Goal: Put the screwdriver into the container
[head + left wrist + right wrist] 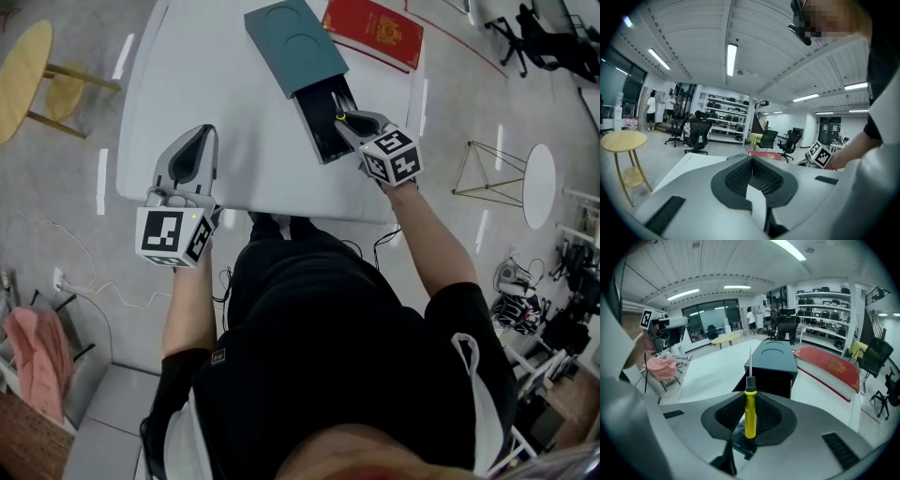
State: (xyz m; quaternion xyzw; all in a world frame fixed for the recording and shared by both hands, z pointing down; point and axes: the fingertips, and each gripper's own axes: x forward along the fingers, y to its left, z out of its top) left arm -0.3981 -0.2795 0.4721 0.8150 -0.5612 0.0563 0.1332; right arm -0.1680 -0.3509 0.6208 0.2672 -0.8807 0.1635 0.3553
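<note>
Screwdriver [750, 414]: the yellow handle is pinched between the pads of my right gripper [750, 397], jaws narrowed onto it. The thin shaft sticks out ahead toward the container [775, 363].

Container: a teal sleeve with a black drawer pulled out, near the far right corner of the tabletop [206, 84]. The open drawer end reaches toward the near edge, and my right gripper hovers just beside it.

A red book [375, 28] lies alongside at the far edge.

Left gripper [751, 163]: at the near left edge, jaws together, nothing in them.

Risks, as I judge them:
- The shaft tip catches the drawer wall and the handle pivots in the pads.
- Nothing steadies the container, so a nudge slides it.
- A release from too high bounces the tool out.
</note>
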